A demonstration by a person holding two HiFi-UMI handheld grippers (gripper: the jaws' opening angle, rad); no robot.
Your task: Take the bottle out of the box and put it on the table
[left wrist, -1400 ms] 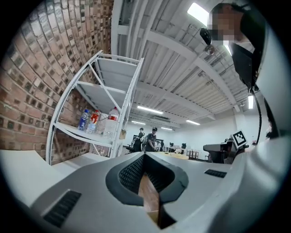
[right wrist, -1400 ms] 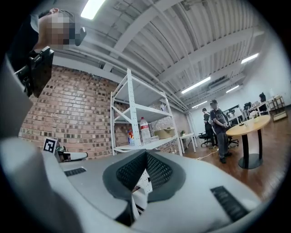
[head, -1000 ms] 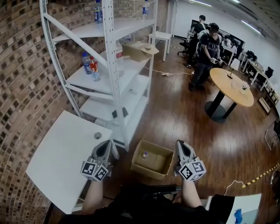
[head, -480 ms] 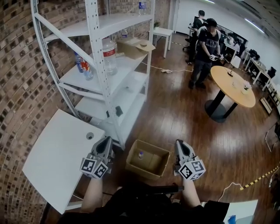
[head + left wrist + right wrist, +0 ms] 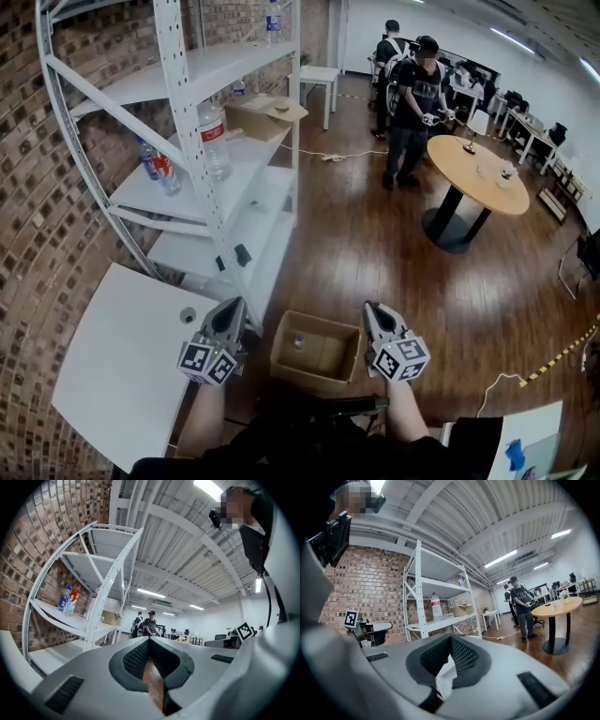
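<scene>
An open cardboard box (image 5: 319, 354) stands on the wooden floor just in front of me. A small clear bottle (image 5: 299, 342) with a pale cap stands upright inside it, near the left wall. My left gripper (image 5: 237, 305) hovers at the box's left side, over the edge of the white table (image 5: 112, 366). My right gripper (image 5: 369, 308) hovers at the box's right side. In the left gripper view the left gripper (image 5: 149, 640) has its jaws closed together with nothing between them. The right gripper (image 5: 451, 638) looks the same in its own view. Both point level, past the box.
A white metal shelf rack (image 5: 211, 178) rises ahead on the left, bearing bottles (image 5: 214, 139) and a cardboard box (image 5: 261, 114). Further off, two people (image 5: 412, 103) stand by a round wooden table (image 5: 473, 173). A cable (image 5: 342, 155) lies on the floor.
The whole view has swung: shelf, round table and people have slid left in the picture. Both grippers stay shut on either side of the box, carried along a little.
</scene>
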